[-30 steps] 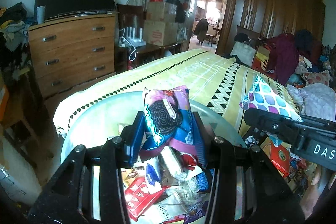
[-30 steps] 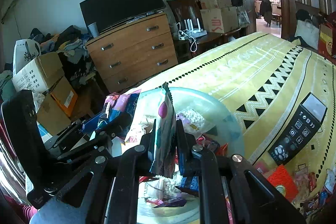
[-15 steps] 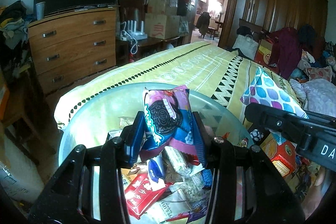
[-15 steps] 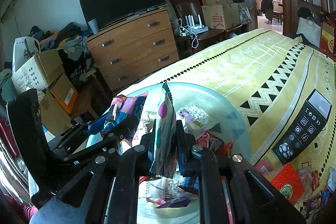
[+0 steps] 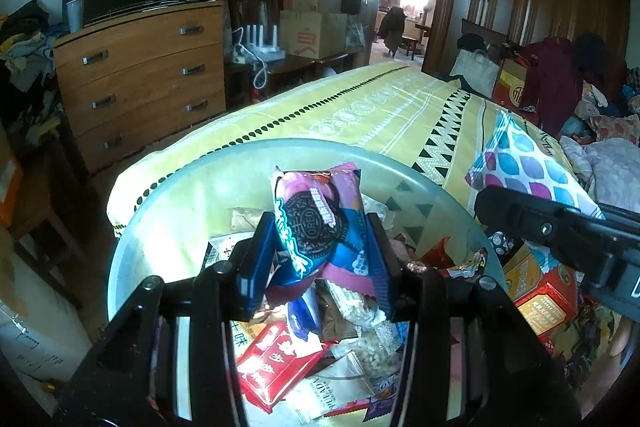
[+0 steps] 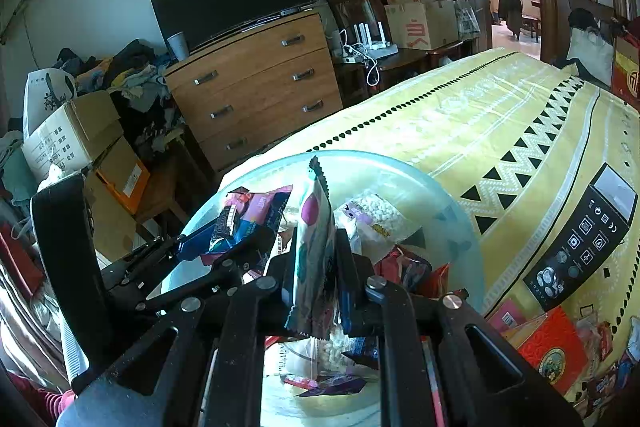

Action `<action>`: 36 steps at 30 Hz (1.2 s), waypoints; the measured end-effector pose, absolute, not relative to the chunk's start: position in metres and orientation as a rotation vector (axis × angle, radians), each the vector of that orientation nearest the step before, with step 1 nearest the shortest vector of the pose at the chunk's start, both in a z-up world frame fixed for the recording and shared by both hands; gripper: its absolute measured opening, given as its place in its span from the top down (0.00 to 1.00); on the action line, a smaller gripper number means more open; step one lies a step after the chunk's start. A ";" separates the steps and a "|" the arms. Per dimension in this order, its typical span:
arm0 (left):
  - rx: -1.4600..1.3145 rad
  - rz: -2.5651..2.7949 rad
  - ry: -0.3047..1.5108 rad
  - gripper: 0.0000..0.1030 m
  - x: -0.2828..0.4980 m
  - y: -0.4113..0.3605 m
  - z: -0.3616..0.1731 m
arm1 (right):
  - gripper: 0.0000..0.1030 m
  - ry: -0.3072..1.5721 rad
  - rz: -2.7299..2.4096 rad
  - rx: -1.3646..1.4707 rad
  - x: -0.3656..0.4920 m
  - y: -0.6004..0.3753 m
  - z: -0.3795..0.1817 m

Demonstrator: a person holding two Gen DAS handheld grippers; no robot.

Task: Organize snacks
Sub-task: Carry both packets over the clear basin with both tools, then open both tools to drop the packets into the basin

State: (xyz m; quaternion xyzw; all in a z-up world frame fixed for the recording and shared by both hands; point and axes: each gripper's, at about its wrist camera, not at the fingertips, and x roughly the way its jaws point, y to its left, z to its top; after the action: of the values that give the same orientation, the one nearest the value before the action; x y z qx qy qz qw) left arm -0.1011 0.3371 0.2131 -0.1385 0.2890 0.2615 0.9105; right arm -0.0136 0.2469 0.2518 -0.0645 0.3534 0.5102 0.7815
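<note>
Holding a pink-and-blue foil Oreo cookie packet (image 5: 320, 223), the left gripper (image 5: 322, 251) is clenched across the packet's lower half, one blue pad on each flat face, with the upper half standing free above the fingertips. Directly beneath this claw sits the pale translucent round plastic bowl (image 5: 168, 195), already carrying a heap of mixed wrapped snacks. The right gripper (image 6: 316, 259) is likewise clenched, pinching a white polka-dot sealed snack pouch (image 6: 314, 247) edge-on, the serrated top seam rising above its fingertips and the bottom seam hanging below them, over the same bowl (image 6: 440, 195).

Assessment of handling: both packets appear light, thin and pliable, with slick film surfaces. The pouch is gripped across its flat faces near mid-height, which seems sound; a hold on a seam alone would likely slip. Contents are probably brittle, so firm squeezing risks crushing. Neither packet sags noticeably, suggesting little weight.

To the right of the right claw, on the yellow patterned bedspread (image 6: 480, 115), lie a black appliance box (image 6: 584, 239) and further red packets (image 6: 552, 351), apart from the bowl.
</note>
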 end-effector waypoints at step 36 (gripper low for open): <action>-0.265 0.361 0.381 0.00 -0.111 0.279 0.246 | 0.05 0.255 0.936 -0.037 -0.099 0.120 0.308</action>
State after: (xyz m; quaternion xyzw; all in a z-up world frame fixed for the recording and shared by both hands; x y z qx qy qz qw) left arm -0.1110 0.2795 0.2462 -0.1307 0.1878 0.1779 0.9571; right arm -0.0993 0.1198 0.3085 -0.0177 0.1224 0.4497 0.8846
